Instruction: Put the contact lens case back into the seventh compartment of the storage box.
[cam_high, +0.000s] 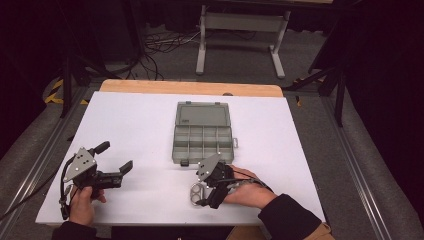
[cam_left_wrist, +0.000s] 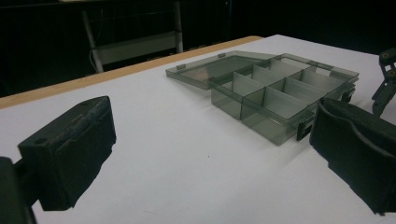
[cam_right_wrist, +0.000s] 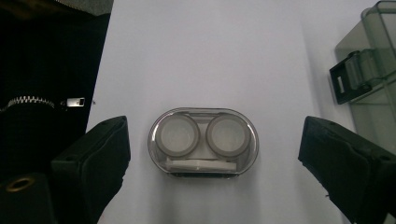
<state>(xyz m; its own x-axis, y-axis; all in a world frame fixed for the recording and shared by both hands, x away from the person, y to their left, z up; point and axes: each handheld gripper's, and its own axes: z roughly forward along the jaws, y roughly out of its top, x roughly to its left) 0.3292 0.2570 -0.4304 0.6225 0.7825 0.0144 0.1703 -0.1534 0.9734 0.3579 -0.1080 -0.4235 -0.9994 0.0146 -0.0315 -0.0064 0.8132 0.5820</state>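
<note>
case position: the contact lens case (cam_right_wrist: 203, 141) is lying flat near the counter's (cam_high: 135, 125) near edge, just short of the open organizer box (cam_high: 202, 134).
right claw (cam_right_wrist: 212, 163): I am straddling the case, jaws spread, pads not touching.
long axis: it is running jaw to jaw, so I am squeezing its ends.
left claw (cam_left_wrist: 212, 158): I am holding it spread and empty, farther off.
hidden: the case's contents are staying unclear.

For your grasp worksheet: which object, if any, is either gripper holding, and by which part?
Nothing is held. The right gripper has its jaws either side of the contact lens case without touching; the left gripper is open, nothing between.
</note>
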